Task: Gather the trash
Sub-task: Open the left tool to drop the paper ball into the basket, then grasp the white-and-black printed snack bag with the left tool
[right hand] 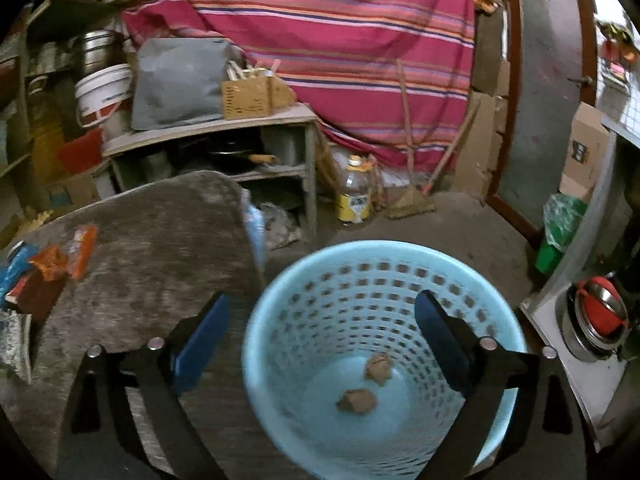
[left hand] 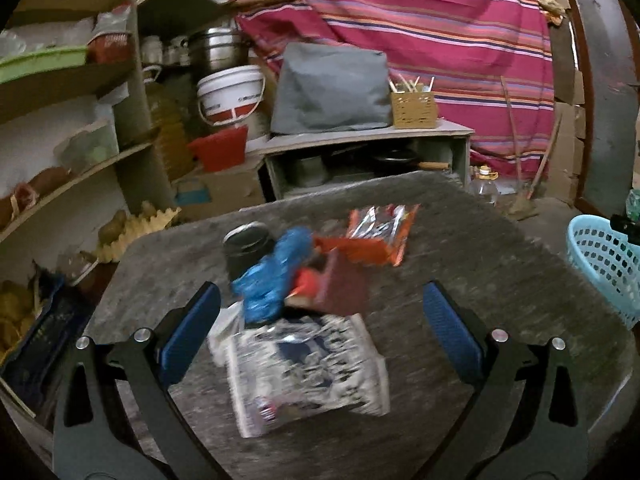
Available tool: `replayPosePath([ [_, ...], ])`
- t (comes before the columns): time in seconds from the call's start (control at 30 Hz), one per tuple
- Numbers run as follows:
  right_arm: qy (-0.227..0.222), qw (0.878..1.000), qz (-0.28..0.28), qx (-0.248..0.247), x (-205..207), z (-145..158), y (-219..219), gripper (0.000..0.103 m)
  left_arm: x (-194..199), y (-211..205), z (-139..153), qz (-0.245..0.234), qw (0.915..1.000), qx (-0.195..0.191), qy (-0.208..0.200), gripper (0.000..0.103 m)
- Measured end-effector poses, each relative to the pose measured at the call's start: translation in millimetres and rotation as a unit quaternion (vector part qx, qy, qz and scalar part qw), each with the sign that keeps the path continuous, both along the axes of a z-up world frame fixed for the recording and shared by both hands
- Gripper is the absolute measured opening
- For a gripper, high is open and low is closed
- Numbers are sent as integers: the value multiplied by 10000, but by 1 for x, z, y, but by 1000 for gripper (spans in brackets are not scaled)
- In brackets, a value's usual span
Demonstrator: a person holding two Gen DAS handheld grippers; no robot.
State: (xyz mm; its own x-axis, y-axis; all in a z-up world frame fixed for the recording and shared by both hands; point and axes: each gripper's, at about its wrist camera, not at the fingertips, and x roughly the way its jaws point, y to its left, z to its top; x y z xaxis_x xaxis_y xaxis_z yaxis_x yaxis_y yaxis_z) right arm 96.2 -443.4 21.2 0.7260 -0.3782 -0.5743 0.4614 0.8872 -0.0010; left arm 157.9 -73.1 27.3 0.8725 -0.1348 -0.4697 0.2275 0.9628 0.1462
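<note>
A pile of trash lies on the grey table [left hand: 460,248]: a silver-and-black printed wrapper [left hand: 308,372] nearest me, a crumpled blue wrapper [left hand: 272,276], a dark red packet [left hand: 340,284], an orange foil wrapper [left hand: 380,232] and a black cup [left hand: 246,246]. My left gripper [left hand: 320,312] is open above the silver wrapper, holding nothing. My right gripper [right hand: 322,322] is open and empty over the light blue basket [right hand: 500,328], which holds two brown crumpled paper balls [right hand: 356,400]. The basket also shows at the right edge of the left wrist view [left hand: 604,264].
Wooden shelves [left hand: 80,168] with clutter stand left of the table. A low shelf unit [left hand: 368,160] with a grey cushion [left hand: 332,88] and a white bucket [left hand: 230,94] is behind it. A striped pink cloth [right hand: 320,40] hangs at the back. A plastic bottle [right hand: 354,196] and broom stand on the floor.
</note>
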Motion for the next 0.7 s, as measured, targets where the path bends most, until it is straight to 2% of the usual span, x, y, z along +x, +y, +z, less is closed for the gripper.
replayPosePath([
  [0.13,-164,9990,414,45,9,3,41,96,5,29,-10,257,9997,-6,1,98],
  [0.2,-211,9980,596,46,15,3,59,97,9,44,-15,404,9991,-142,80,98],
  [0.33,-238,9970,739,-17,26,2,88,99,14,68,-23,655,9974,-253,139,98],
  [0.57,-247,9976,624,-162,42,-3,119,99,17,80,-44,499,9971,-106,560,98],
  [0.7,-203,9964,795,-190,53,-6,132,99,22,83,-53,383,9956,-227,821,96],
])
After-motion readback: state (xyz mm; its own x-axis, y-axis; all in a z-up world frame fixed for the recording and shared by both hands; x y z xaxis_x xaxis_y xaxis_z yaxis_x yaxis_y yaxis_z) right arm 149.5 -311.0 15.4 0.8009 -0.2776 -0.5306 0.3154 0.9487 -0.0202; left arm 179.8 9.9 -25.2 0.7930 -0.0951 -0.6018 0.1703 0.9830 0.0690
